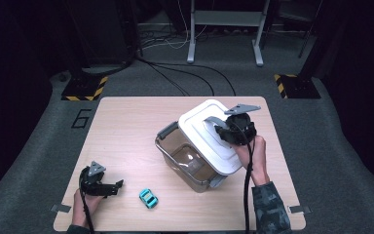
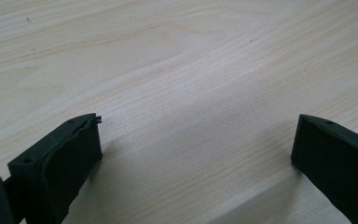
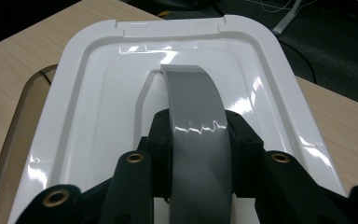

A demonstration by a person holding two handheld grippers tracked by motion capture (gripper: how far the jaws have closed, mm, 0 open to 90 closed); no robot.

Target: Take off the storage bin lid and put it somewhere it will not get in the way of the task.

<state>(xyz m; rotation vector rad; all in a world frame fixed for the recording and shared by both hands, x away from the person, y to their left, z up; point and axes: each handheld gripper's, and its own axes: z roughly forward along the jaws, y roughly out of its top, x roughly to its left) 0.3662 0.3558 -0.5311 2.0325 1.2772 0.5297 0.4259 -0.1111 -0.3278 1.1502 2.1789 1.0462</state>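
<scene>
A white lid with a grey arched handle hangs tilted over a clear plastic container in the middle of the table. My right gripper is shut on that handle. In the right gripper view the handle runs between my jaws, with the right gripper clamped on it above the lid. The container rim shows at the left. My left gripper rests near the front left edge, open with nothing in it. In the left gripper view the left gripper has bare wood between its jaws.
A small teal toy car lies on the wooden table between my left gripper and the container. Beyond the table are grey carpet, cables and stand legs.
</scene>
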